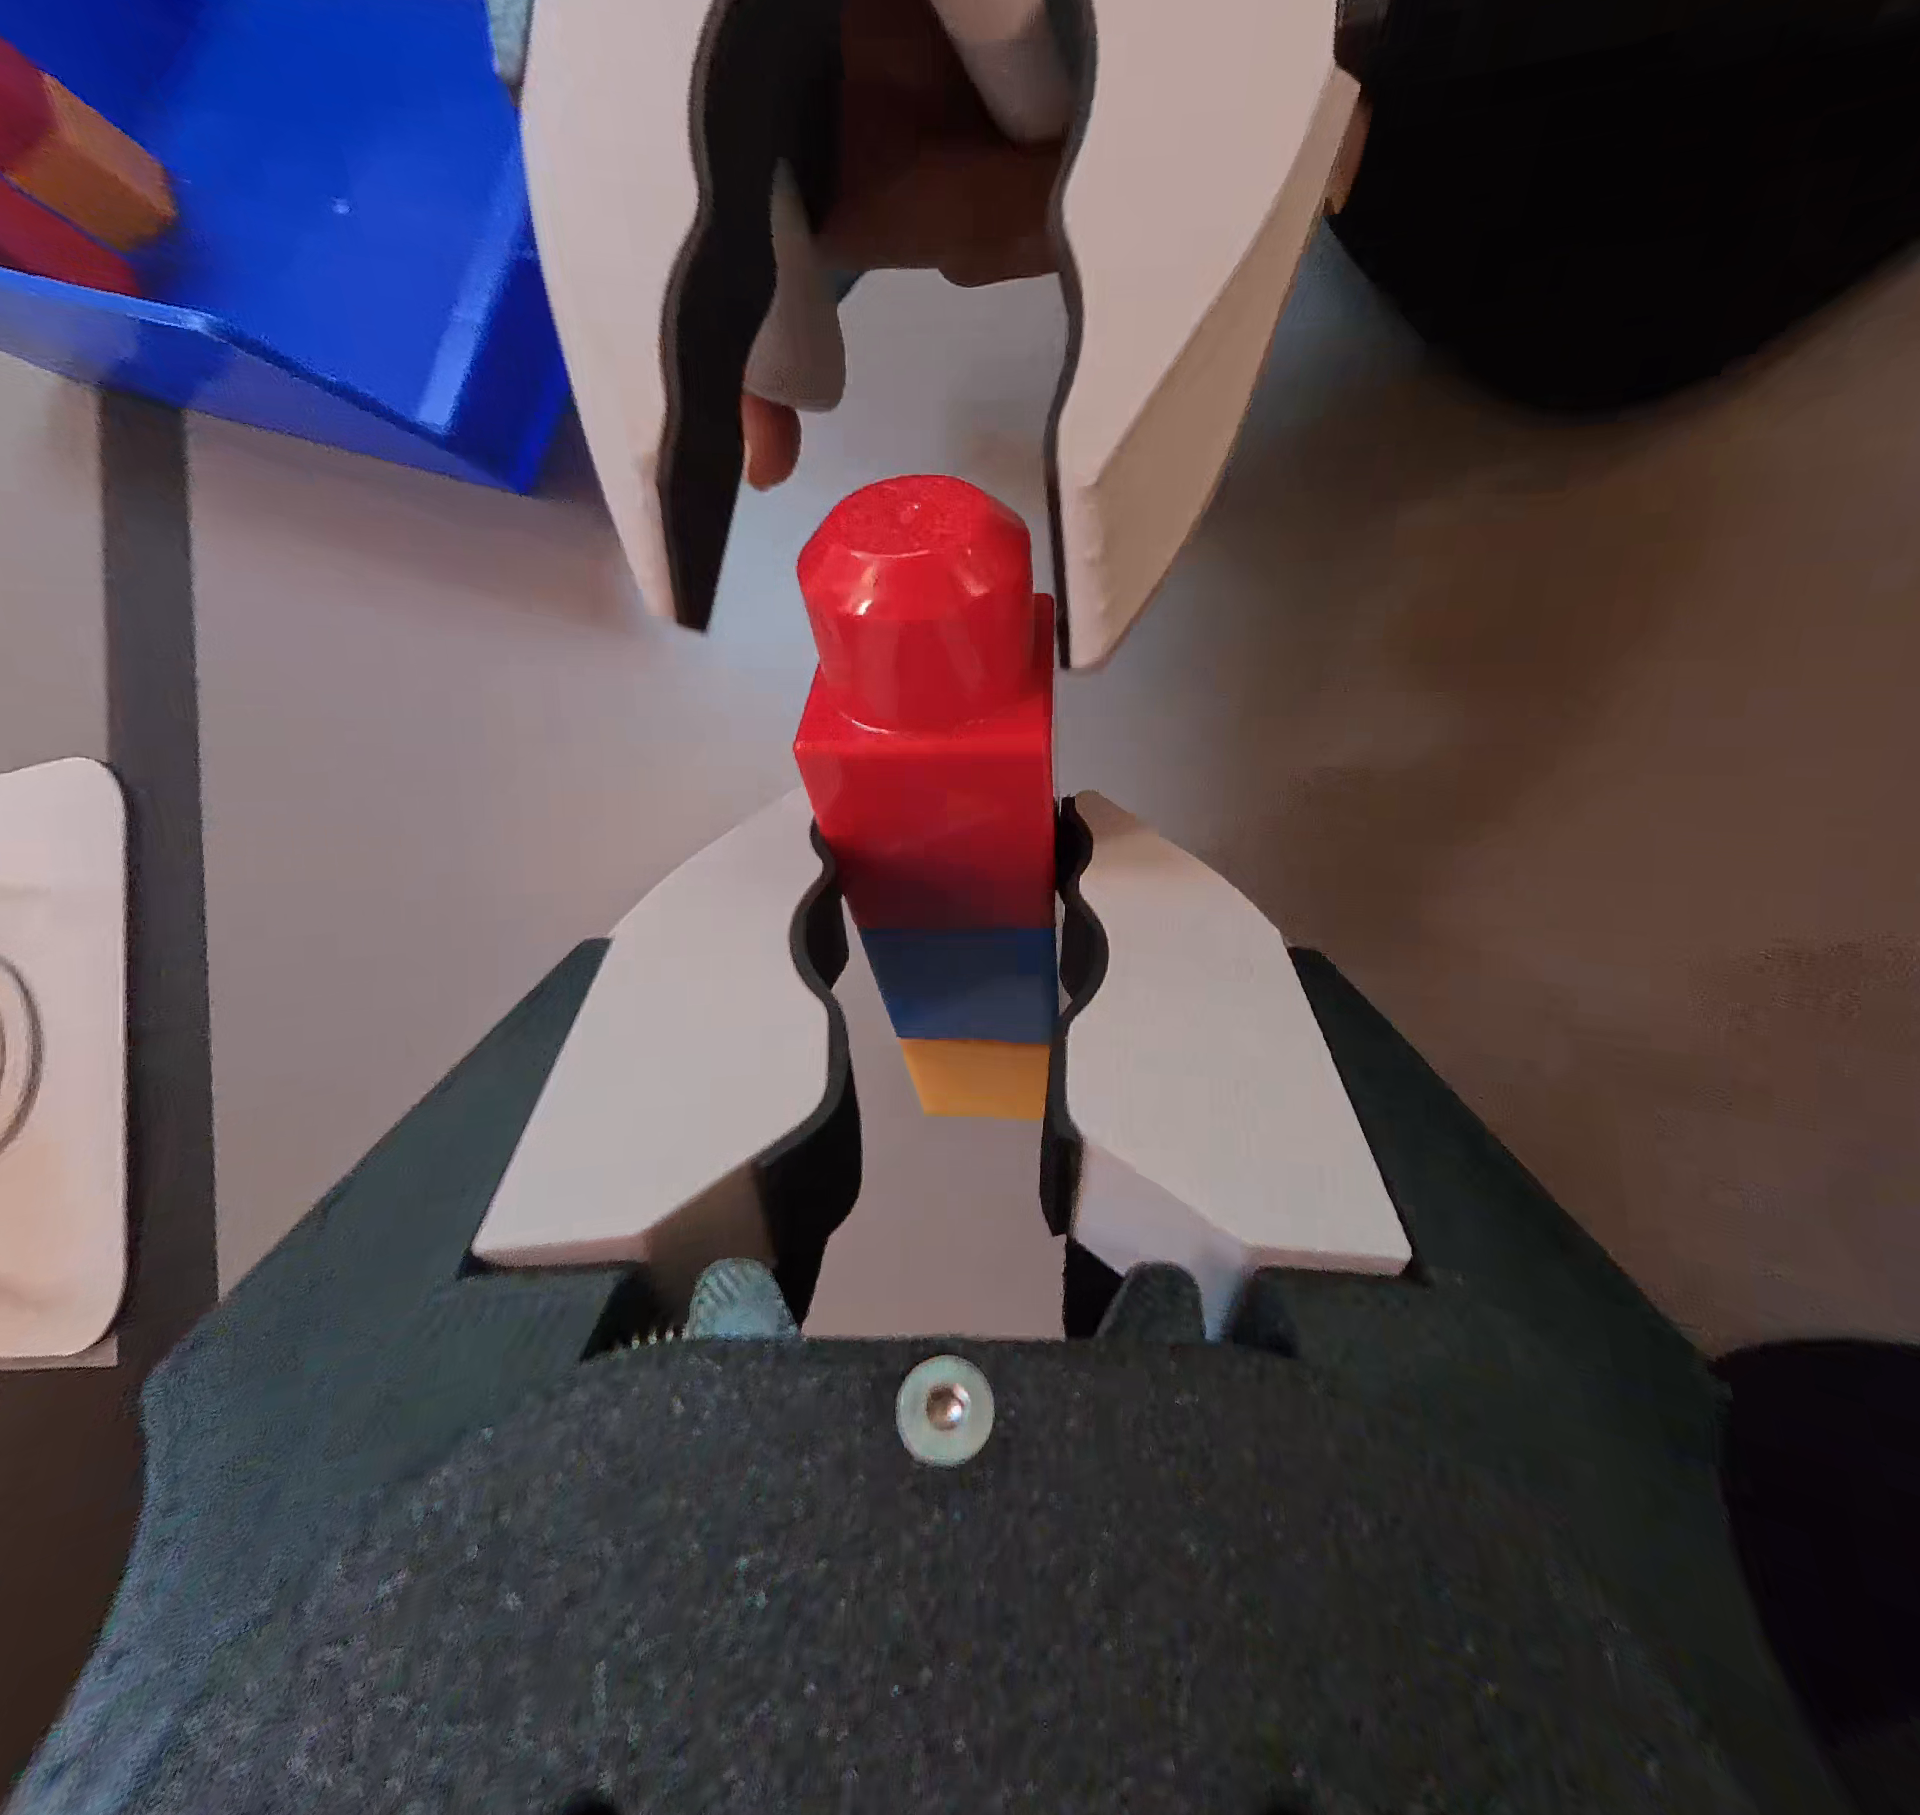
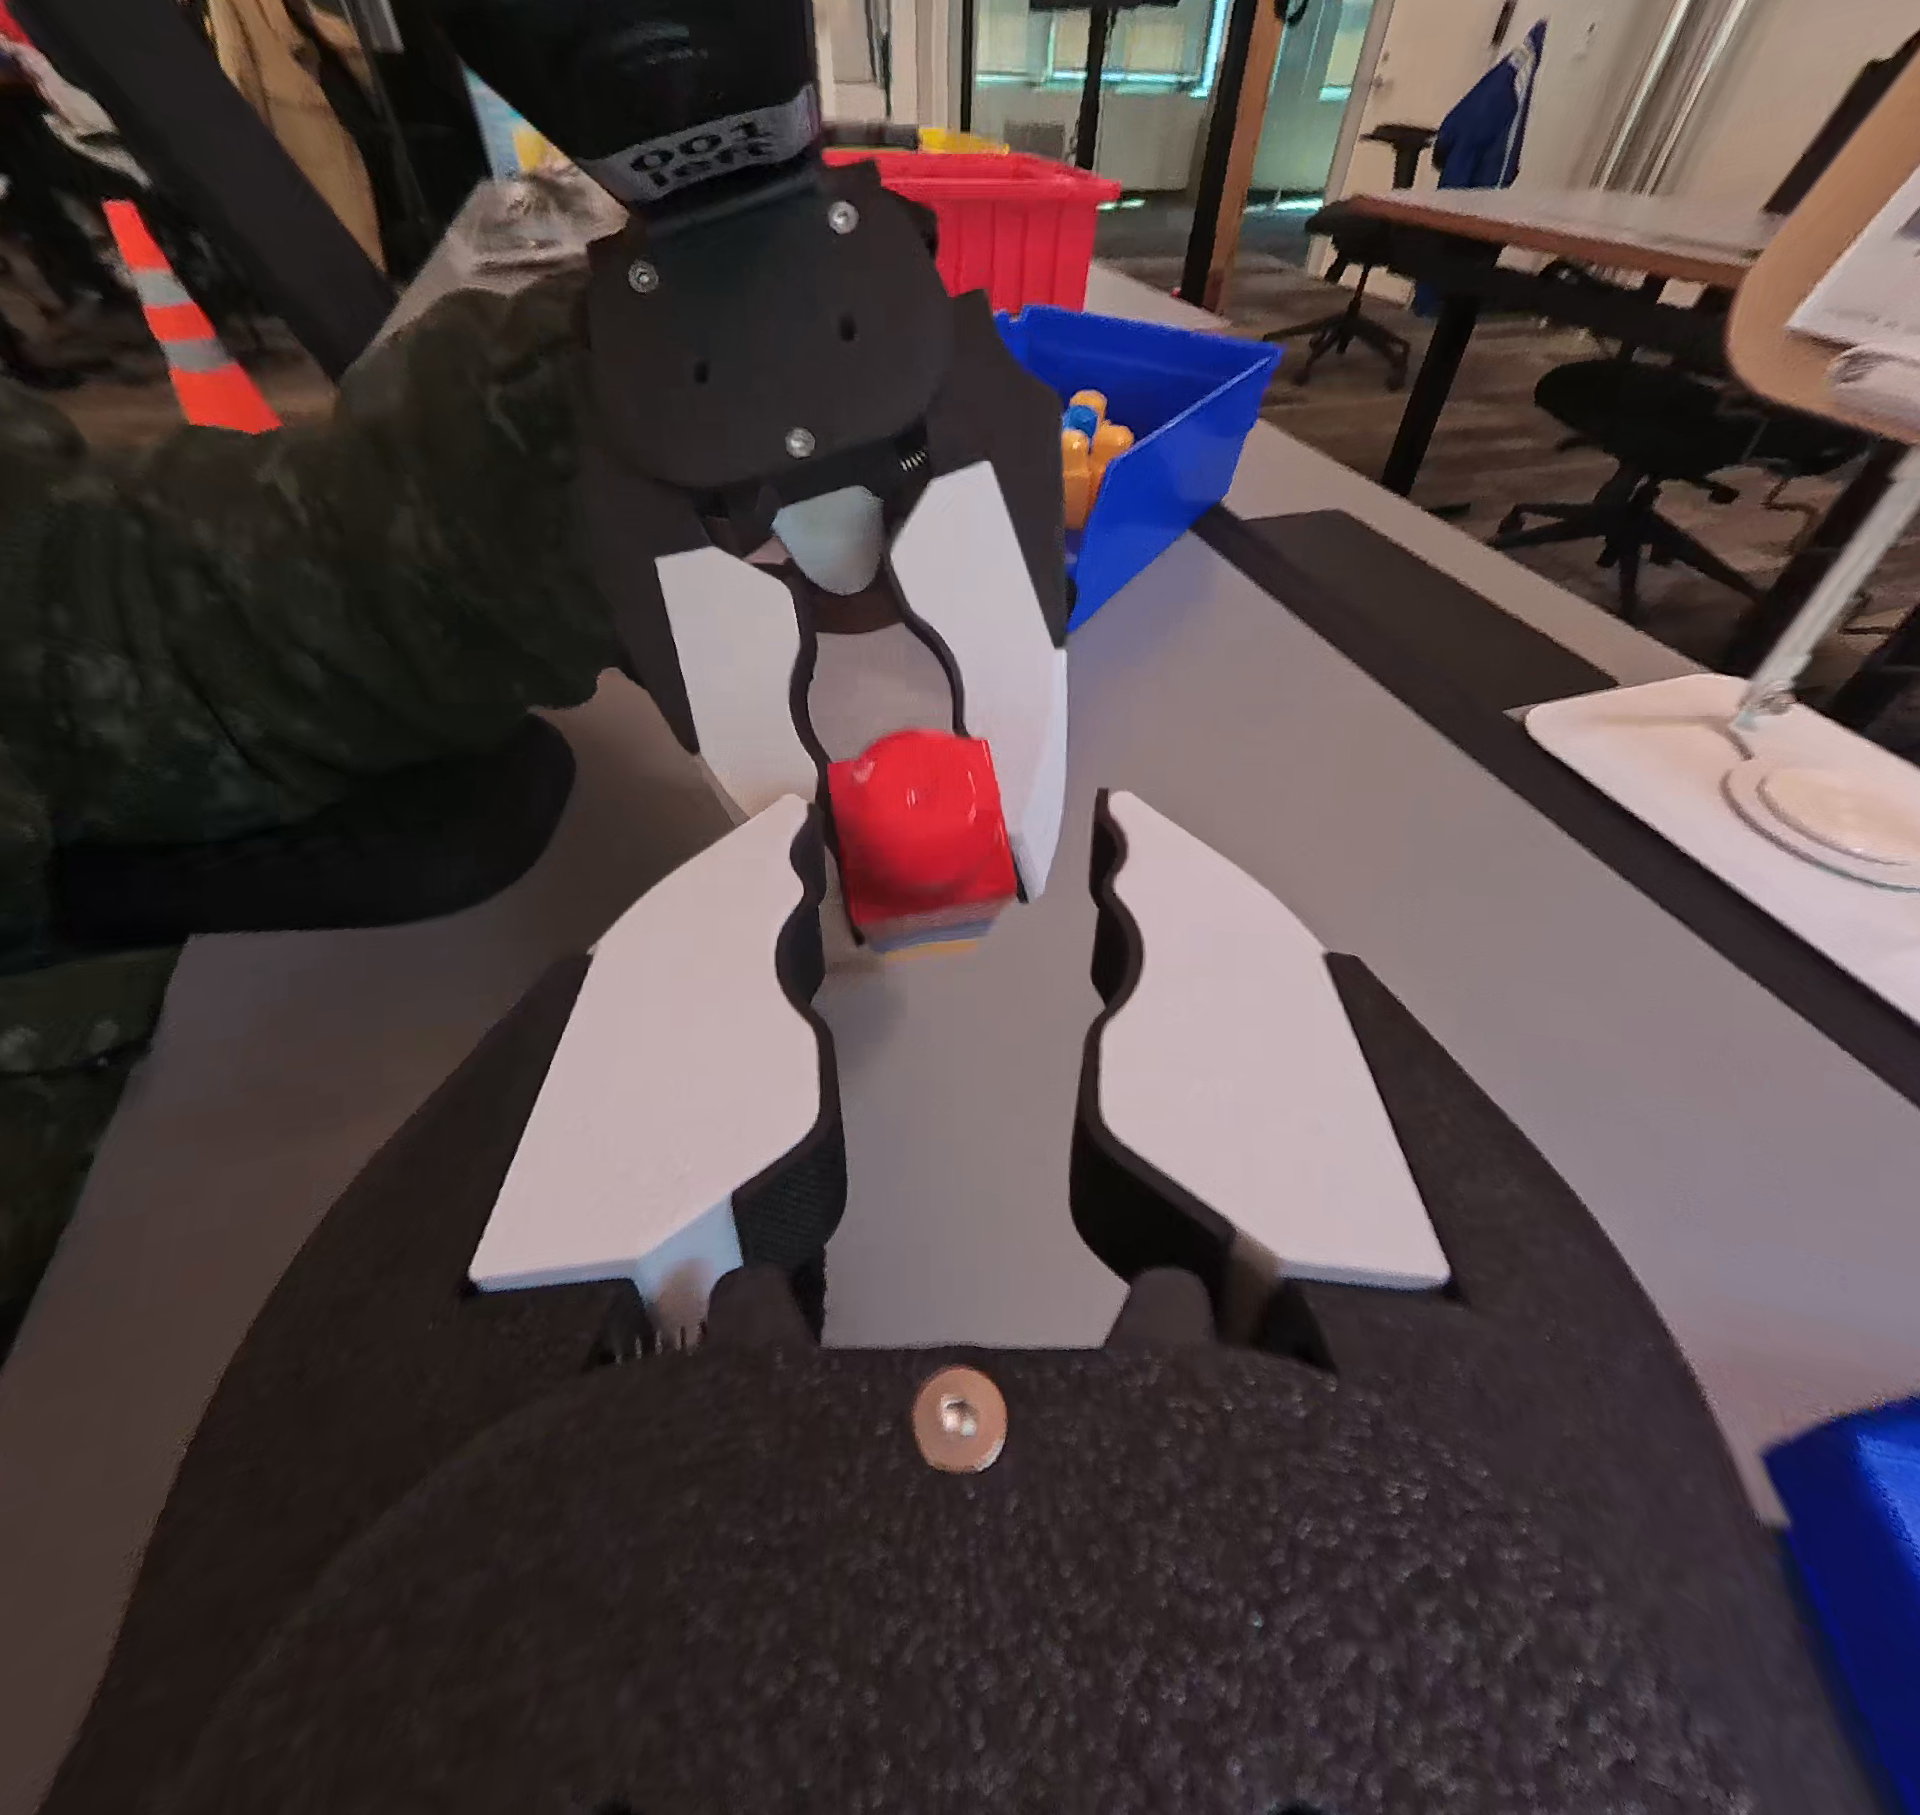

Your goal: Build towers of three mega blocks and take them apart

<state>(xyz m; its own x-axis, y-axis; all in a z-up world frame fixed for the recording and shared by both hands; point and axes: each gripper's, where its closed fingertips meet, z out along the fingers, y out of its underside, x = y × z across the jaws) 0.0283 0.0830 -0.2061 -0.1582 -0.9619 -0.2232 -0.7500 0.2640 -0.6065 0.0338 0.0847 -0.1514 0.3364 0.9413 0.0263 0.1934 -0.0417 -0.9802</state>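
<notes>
- A tower of three mega blocks is seen standing upright on a grey table [image 1: 1455,726], with a red block [image 1: 925,726] on top, a dark blue block [image 1: 966,986] in the middle and an orange block [image 1: 977,1079] at the bottom.
- The left gripper [image 1: 940,830] is closed around the tower, its two white fingers pressed against the lower part of the red block and the blue block from either side.
- In the right wrist view, the same tower is seen from the other side, with the red block [image 2: 920,835] held between the left gripper's [image 2: 914,892] fingers.
- The right gripper [image 2: 951,820] is held with its jaws spread apart, gripping nothing; its left fingertip is just beside the red block, and its right fingertip stands apart from it.
- In the left wrist view, the right gripper [image 1: 883,643] is seen facing from the far side, its fingers either side of the red block's round stud.
- A blue bin [image 2: 1164,435] holding more loose blocks is set on the table behind the left gripper.
- A red bin [image 2: 1008,217] is seen further back on the same table.
- A white lamp base [image 2: 1766,799] is placed on the table's right side in the right wrist view.
- A dark sleeve [image 2: 260,570] of the person is visible behind the left gripper.
</notes>
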